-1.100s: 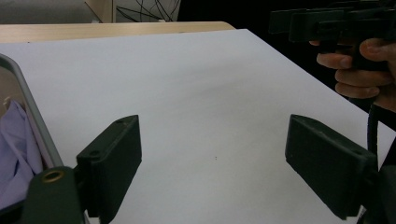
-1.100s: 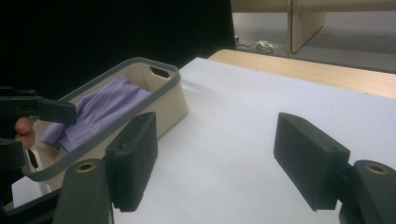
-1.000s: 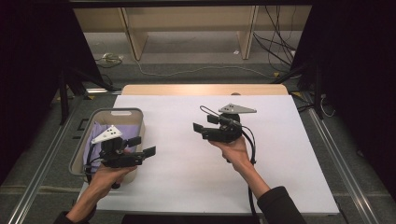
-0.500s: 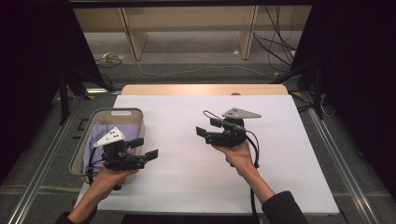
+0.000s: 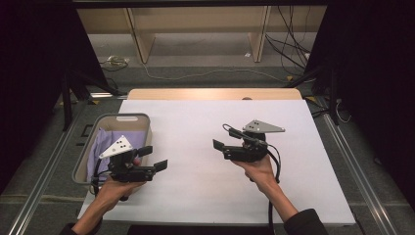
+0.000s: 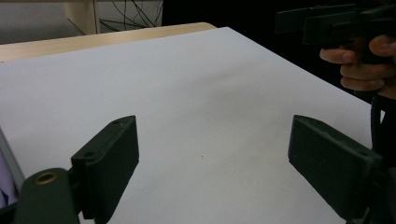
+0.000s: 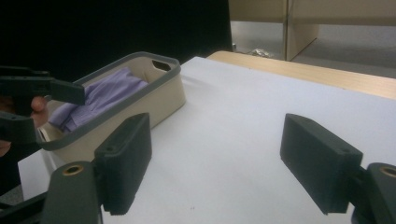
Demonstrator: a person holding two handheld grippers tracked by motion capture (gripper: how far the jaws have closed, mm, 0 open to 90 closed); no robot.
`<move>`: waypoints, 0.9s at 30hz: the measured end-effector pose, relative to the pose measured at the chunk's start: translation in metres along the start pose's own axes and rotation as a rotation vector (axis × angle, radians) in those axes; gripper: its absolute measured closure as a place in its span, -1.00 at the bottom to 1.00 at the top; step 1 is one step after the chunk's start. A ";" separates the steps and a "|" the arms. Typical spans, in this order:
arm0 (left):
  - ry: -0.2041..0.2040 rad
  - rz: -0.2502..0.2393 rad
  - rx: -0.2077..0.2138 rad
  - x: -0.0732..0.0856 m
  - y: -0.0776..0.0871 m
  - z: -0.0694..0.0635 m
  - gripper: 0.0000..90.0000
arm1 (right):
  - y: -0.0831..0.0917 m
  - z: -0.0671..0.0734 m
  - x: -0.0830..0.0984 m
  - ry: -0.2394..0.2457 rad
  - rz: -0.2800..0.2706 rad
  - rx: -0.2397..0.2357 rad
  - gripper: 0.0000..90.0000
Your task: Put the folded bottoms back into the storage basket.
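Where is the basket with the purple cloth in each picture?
High view: the basket sits at the table's left edge, beside the left gripper.
Left gripper view: just a sliver of its rim at the lower left edge.
Right gripper view: upper left.
Shared landmark: the white tabletop.

Table sheet [image 5: 195, 127] lit bright & even from overhead w/ only soft shadows under the hands, surroundings dropping to near-black at both sides, no real glare, high view a bit grainy, both gripper views soft w/ near jaws out of focus, bg dim.
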State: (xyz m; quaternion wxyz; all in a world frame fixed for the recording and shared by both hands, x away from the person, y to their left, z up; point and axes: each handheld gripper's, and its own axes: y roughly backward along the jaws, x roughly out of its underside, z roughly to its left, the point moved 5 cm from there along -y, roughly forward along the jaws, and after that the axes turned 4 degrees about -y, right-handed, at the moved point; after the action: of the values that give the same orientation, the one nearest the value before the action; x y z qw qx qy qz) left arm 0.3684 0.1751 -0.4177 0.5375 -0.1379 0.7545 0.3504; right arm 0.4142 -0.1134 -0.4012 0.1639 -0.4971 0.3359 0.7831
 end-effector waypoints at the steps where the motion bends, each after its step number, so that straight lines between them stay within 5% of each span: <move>1: -0.001 -0.001 0.001 0.000 0.000 0.000 -0.64 | 0.002 0.000 0.001 -0.003 0.002 0.001 -0.44; 21: -0.075 0.007 0.003 0.007 -0.001 -0.010 -0.65 | 0.047 -0.012 0.023 0.001 -0.038 0.047 -0.57; 27: -0.067 0.004 0.002 0.007 0.000 -0.011 -0.65 | 0.054 -0.011 0.028 0.007 -0.043 0.053 -0.58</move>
State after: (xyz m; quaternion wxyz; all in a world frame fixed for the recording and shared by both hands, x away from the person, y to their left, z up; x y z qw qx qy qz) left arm 0.3580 0.1686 -0.4226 0.5620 -0.1242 0.7367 0.3550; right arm 0.3773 -0.1620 -0.4100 0.1925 -0.5026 0.3465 0.7683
